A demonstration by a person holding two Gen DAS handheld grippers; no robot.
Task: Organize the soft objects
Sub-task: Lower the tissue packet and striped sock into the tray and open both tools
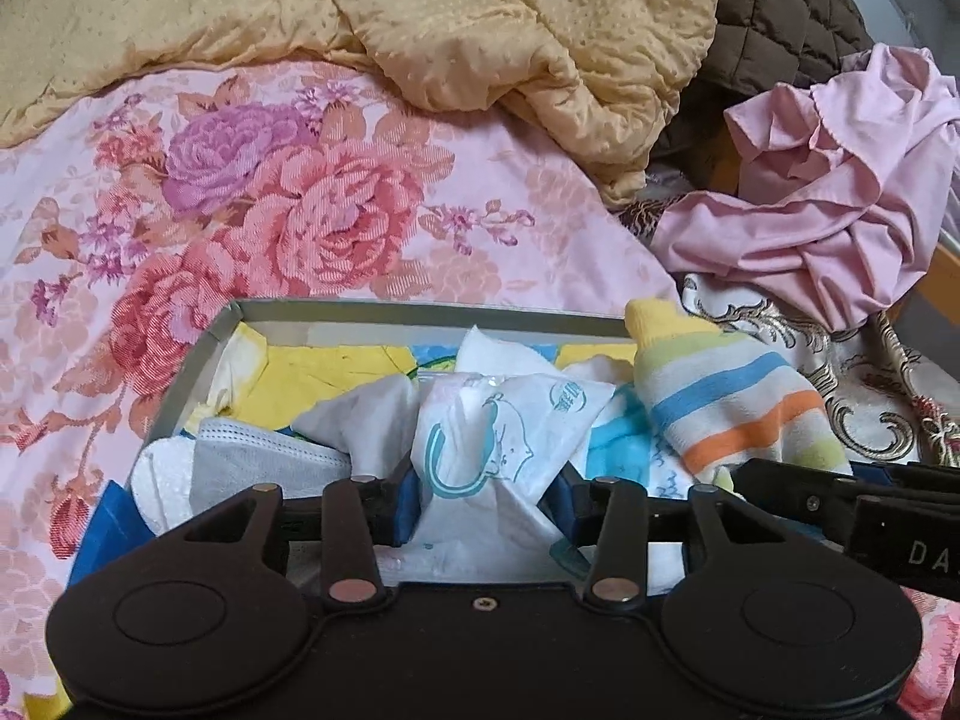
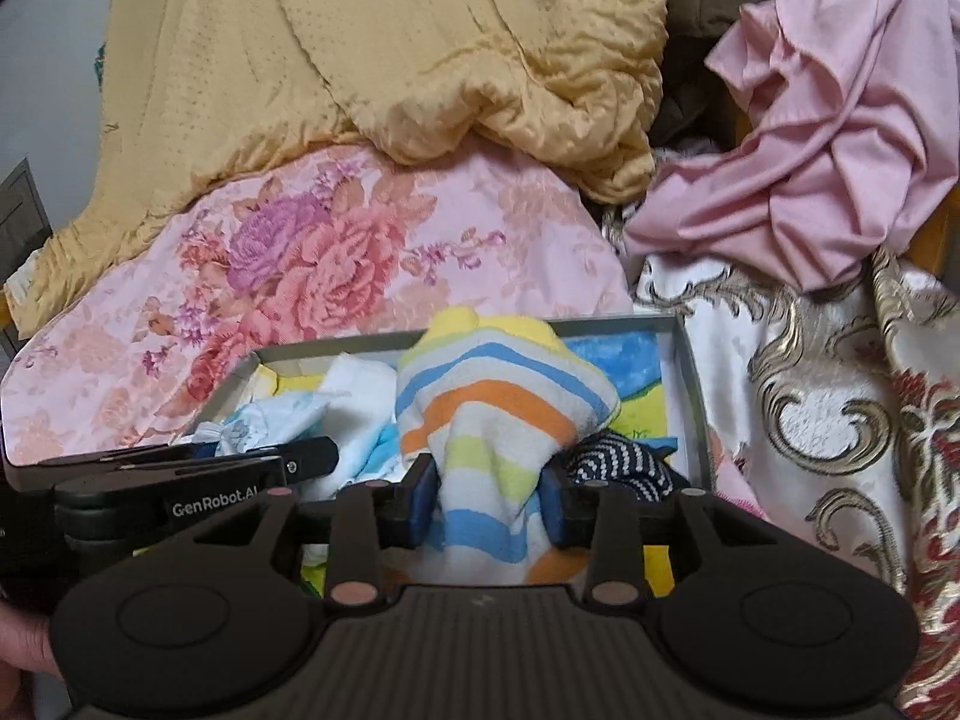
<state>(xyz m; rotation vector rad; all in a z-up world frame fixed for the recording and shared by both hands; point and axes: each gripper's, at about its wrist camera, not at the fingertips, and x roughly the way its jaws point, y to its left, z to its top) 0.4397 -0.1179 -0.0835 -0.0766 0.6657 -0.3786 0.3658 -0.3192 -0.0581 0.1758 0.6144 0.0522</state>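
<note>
With the left hand-held gripper [image 1: 486, 510] pinching a tissue pack [image 1: 480, 450] and the right hand-held gripper [image 2: 489, 507] gripping a striped sock [image 2: 498, 420] above the box [image 2: 690, 372], either may snag on release and spill out.

Ahead of the tongs, a pink floral bedsheet [image 1: 288, 204] is seen spread flat, w/ a yellow dotted quilt [image 1: 480, 18] bunched beyond it, a brown quilted item [image 1: 780, 6] at far right behind that, & a gold-scroll brocade cloth [image 2: 804, 408] laid to the right.
</note>
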